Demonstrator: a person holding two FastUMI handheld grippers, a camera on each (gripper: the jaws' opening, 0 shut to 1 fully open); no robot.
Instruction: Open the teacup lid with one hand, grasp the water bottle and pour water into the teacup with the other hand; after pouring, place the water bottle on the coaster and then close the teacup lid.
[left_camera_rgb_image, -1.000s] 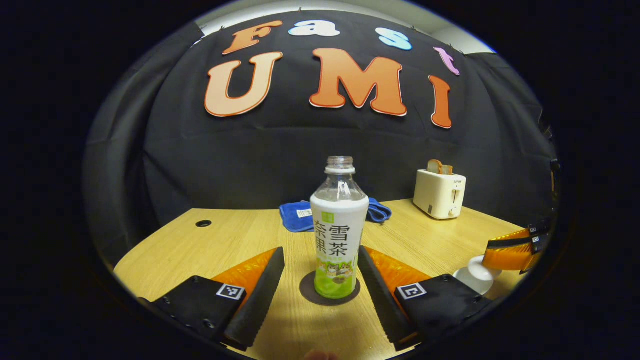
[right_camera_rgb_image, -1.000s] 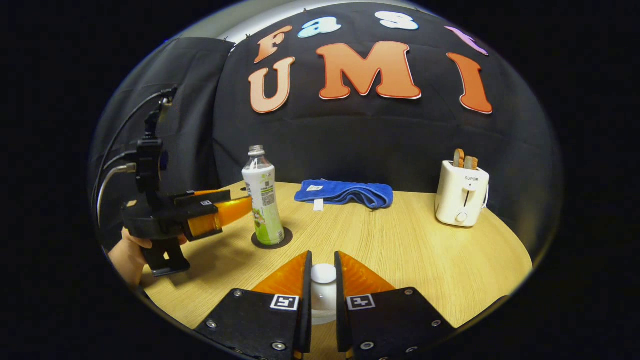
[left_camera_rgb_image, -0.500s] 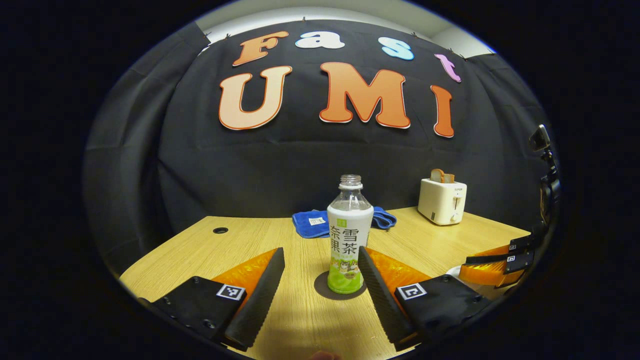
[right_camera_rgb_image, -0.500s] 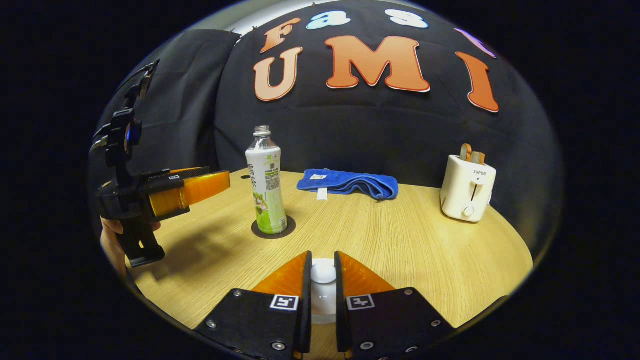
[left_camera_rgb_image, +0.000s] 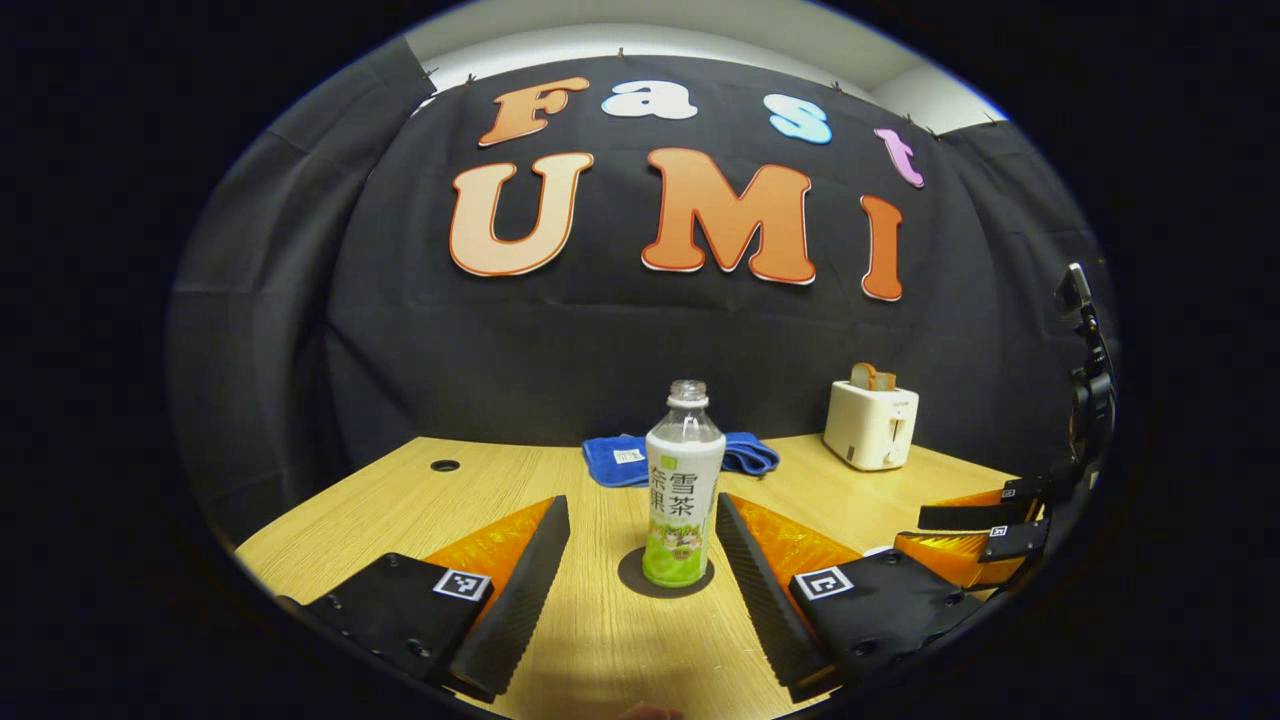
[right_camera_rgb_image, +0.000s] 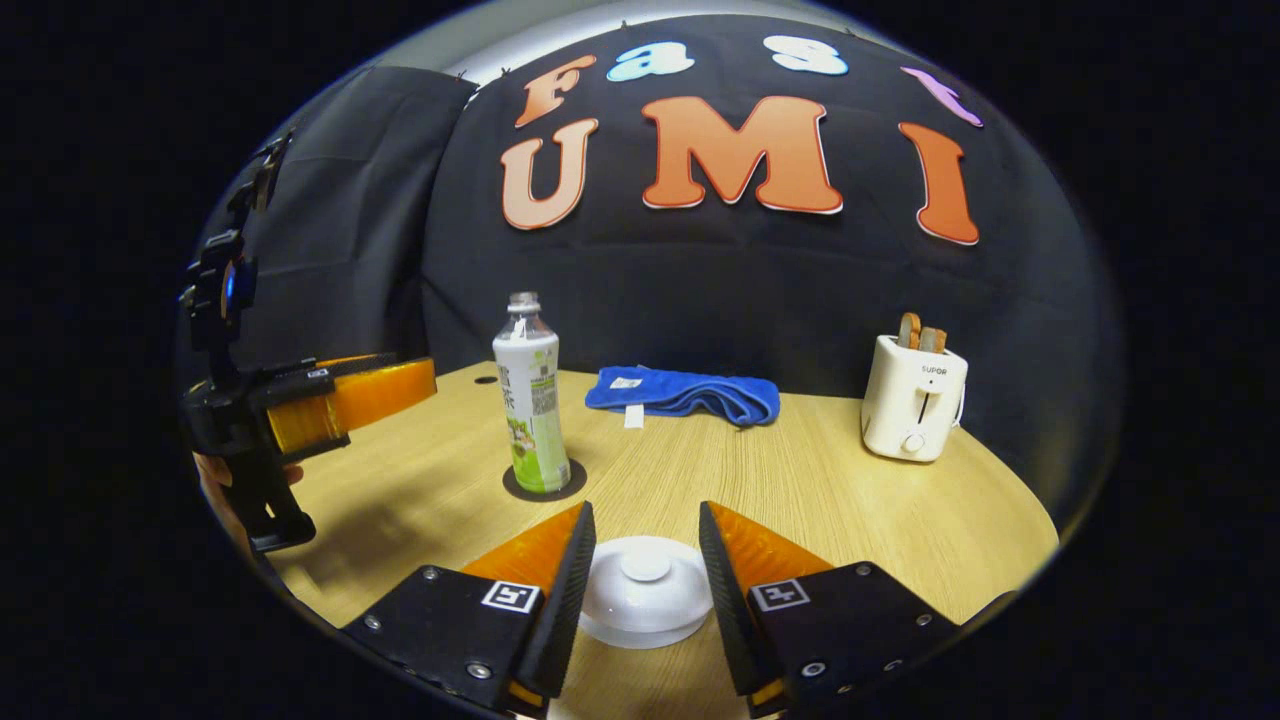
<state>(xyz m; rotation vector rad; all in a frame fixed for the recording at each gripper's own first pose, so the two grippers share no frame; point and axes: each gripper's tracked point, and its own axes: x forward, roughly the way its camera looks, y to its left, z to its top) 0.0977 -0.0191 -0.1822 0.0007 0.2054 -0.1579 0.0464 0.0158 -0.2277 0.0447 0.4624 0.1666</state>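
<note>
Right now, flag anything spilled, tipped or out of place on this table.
Nothing stands out. The water bottle stands upright on its coaster, uncapped; the lid sits level on the teacup; the wood around them looks dry. The blue towel lies loosely folded.

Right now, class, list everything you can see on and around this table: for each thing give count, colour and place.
Clear plastic water bottle: one, white-green label, uncapped, upright on the coaster.
Round dark coaster: one, table's left part.
White lidded teacup: one, near edge, lid on.
Blue folded cloth: one, table's back.
Cream toaster: one, back right, toast inside.
Light wooden table: one.
Left hand-held gripper: open, bottle ahead.
Right hand-held gripper: open, either side of the teacup.
Hand: one, holding the left gripper.
</note>
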